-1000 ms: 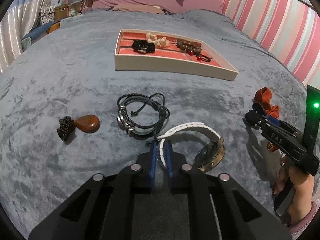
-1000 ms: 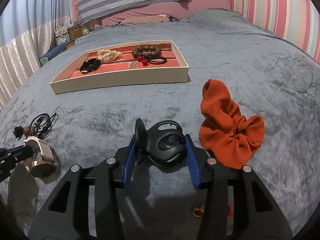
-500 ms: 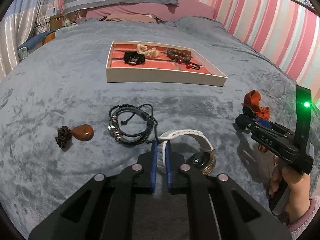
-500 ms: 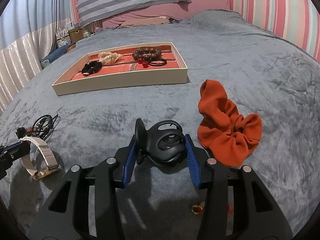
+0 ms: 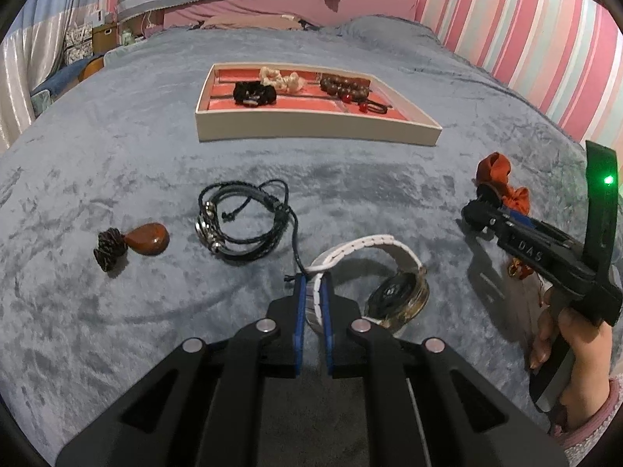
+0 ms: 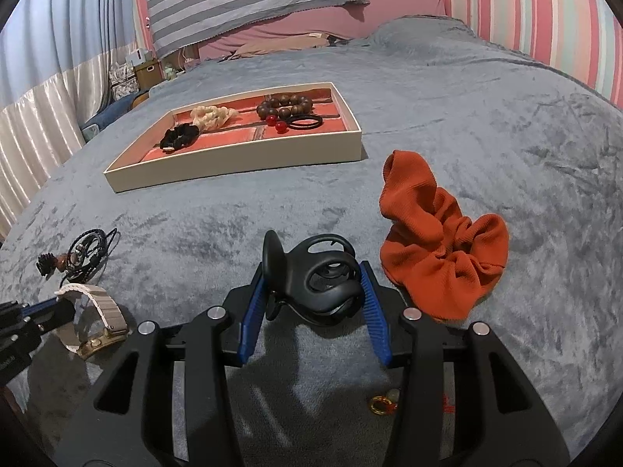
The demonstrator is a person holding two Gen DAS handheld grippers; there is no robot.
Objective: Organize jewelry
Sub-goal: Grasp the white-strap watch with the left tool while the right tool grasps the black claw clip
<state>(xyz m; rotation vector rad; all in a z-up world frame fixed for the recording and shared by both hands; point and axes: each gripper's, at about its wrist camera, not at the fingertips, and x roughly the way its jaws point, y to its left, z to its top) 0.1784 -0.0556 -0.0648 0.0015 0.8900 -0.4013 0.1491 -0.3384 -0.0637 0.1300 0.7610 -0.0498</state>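
Observation:
My left gripper [image 5: 312,286] is shut on the white strap of a gold-cased watch [image 5: 399,295] and holds it above the grey bedspread; the watch also shows in the right wrist view [image 6: 93,321]. My right gripper [image 6: 313,272] is shut on a black hair claw clip [image 6: 317,284], lifted a little off the bed. The cream tray with red lining [image 5: 311,130] lies ahead and holds a black scrunchie [image 5: 255,92], a cream scrunchie, wooden beads [image 5: 344,87] and a black hair tie.
On the bedspread lie a black cord bracelet [image 5: 241,222], a brown teardrop pendant [image 5: 150,238], an orange scrunchie [image 6: 436,241] and a small gold ring [image 6: 383,404]. Pillows and a striped wall stand behind the tray.
My left gripper has lifted the watch off the bedspread and drawn back a little. My right gripper, still holding the claw clip, has barely moved.

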